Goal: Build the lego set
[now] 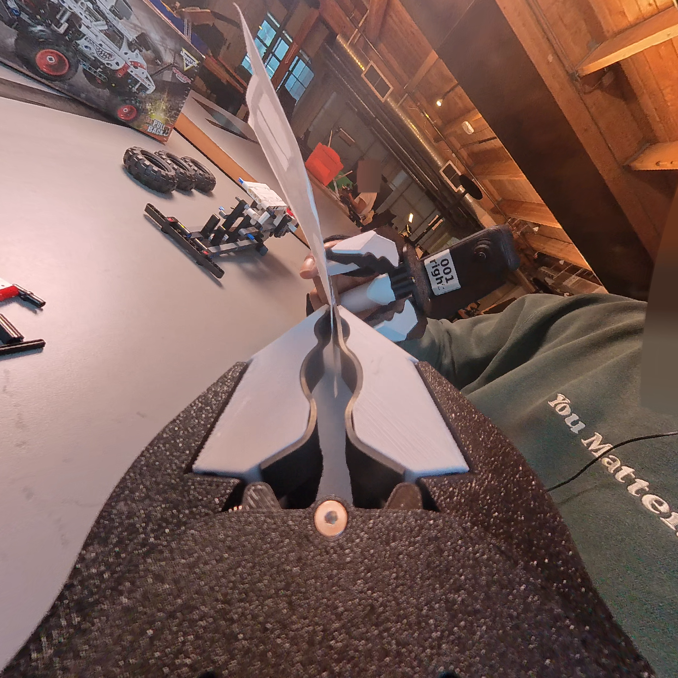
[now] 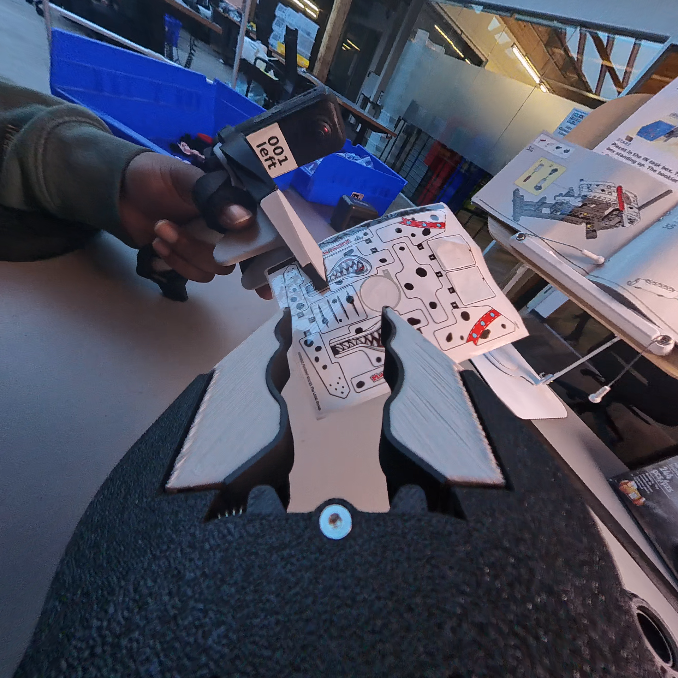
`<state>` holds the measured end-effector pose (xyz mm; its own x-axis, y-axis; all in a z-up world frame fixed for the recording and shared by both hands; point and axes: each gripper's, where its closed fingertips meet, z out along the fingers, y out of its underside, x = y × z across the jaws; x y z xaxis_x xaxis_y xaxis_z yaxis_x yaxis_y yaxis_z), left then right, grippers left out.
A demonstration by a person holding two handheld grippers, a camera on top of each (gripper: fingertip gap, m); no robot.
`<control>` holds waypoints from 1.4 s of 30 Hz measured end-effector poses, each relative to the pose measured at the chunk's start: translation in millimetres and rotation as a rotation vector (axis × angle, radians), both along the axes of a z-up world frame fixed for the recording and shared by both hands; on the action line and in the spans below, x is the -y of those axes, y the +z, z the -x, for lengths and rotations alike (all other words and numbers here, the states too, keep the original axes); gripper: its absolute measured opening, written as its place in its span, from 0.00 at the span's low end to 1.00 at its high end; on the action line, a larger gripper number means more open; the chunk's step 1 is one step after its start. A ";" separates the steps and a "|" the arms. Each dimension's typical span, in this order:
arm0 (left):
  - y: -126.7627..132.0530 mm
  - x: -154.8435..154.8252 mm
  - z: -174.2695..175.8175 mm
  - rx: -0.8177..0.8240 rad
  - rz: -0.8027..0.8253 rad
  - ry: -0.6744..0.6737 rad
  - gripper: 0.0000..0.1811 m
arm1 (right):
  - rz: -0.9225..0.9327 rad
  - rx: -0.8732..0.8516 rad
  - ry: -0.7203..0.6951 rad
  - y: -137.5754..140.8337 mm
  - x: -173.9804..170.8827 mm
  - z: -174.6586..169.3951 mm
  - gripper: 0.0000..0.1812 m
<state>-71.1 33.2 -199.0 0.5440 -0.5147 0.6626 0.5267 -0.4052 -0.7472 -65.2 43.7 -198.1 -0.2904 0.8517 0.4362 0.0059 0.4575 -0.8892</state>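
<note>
Got my left hand-held gripper (image 2: 318, 284) pinched tight on the sticker sheet (image 2: 403, 293) at its 9 o'clock edge, up off the tabletop (image 1: 91, 330), right hand-held gripper (image 2: 335, 326) wide open holding nothing, so I reckon a clumsy grab could crease or tear it.

Bins: blue plastic bins (image 2: 146, 95), upper left of the right wrist view.
Ceiling: wooden beams (image 1: 550, 73), upper right of the left wrist view.

Sticker sheet (image 2: 403, 293): white, black spots, red bands, shark-teeth motifs. Bins (image 2: 139, 95): blue. Tyres (image 1: 168, 174): black, knobbly. Tabletop (image 1: 91, 330): grey. Sleeve (image 1: 532, 348): dark green.
</note>
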 end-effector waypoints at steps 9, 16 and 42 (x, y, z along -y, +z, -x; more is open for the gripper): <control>5.1 0.6 9.0 0.070 -0.008 0.012 0.00 | -0.059 0.010 0.023 -4.7 2.2 -3.1 0.22; 5.6 1.6 10.4 0.052 -0.018 0.011 0.00 | 0.050 -0.022 0.012 9.4 -9.0 -6.0 0.13; 28.3 12.7 -5.3 0.065 -0.148 -0.098 0.12 | -0.182 -0.062 -0.051 -4.1 -4.7 0.8 0.00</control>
<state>-65.8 20.5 -170.7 0.4450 -0.6578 0.6076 0.5394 -0.3447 -0.7682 -66.0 48.3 -202.2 -0.2173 0.7700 0.5999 -0.0190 0.6111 -0.7913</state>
